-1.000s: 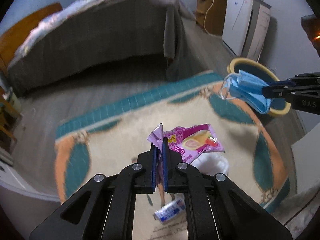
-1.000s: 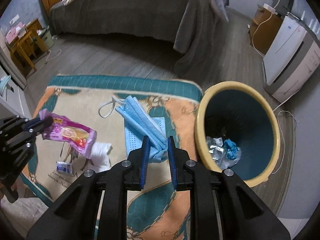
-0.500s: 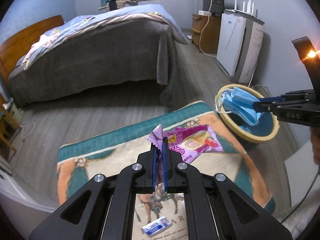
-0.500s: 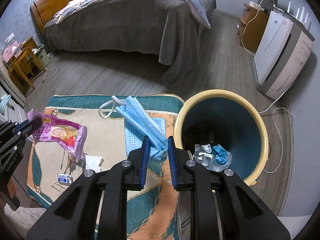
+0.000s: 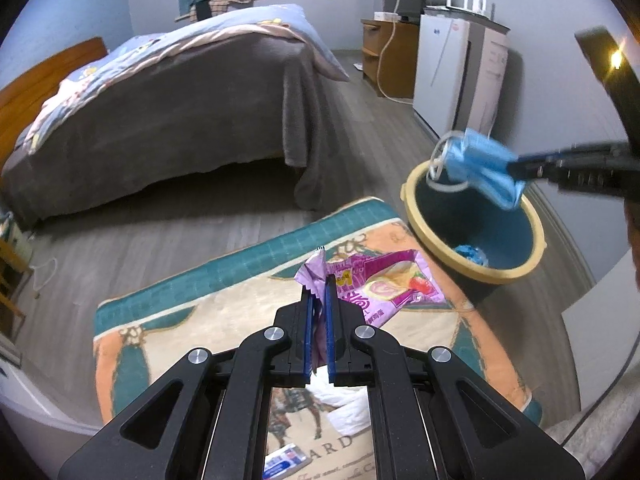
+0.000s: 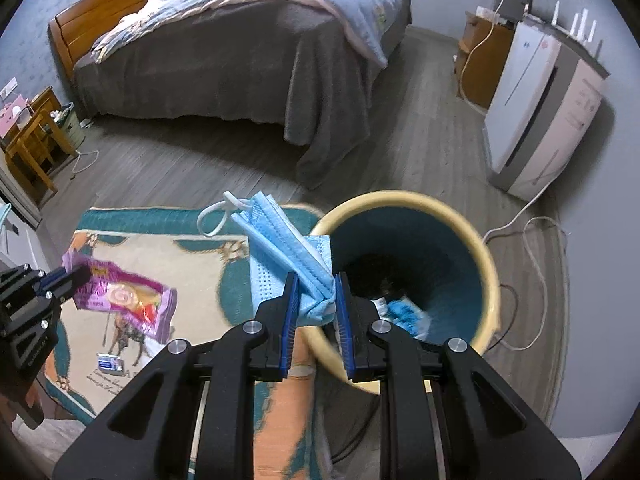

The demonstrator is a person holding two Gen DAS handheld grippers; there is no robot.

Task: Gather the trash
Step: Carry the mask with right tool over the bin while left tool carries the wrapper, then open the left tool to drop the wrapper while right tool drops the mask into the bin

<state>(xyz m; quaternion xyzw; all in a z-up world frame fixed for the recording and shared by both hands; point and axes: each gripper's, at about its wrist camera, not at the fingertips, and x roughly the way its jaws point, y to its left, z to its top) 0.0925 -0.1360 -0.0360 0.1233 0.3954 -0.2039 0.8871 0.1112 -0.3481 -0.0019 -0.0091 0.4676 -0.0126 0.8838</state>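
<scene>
My left gripper (image 5: pixel 319 286) is shut on a pink snack wrapper (image 5: pixel 384 284), which hangs above the patterned rug (image 5: pixel 224 312). The same wrapper (image 6: pixel 128 296) and left gripper (image 6: pixel 76 274) show at the left of the right wrist view. My right gripper (image 6: pixel 316 284) is shut on a folded blue face mask (image 6: pixel 288 248) with white ear loops, held over the near rim of the yellow bin (image 6: pixel 490 264). In the left wrist view the mask (image 5: pixel 480 164) hangs above the bin (image 5: pixel 476 270), which has crumpled trash at its bottom.
A small blue-and-white packet (image 5: pixel 286 458) and a white tissue (image 5: pixel 344 408) lie on the rug under the left gripper. A bed with a grey cover (image 6: pixel 240 60) stands behind. A white appliance (image 6: pixel 548 120) and its cable (image 6: pixel 532 236) sit right of the bin.
Both grippers have risen and moved toward the bin with their loads. The mask has gone from over the rug to over the bin's rim. The wrapper now sits nearer the bin.
</scene>
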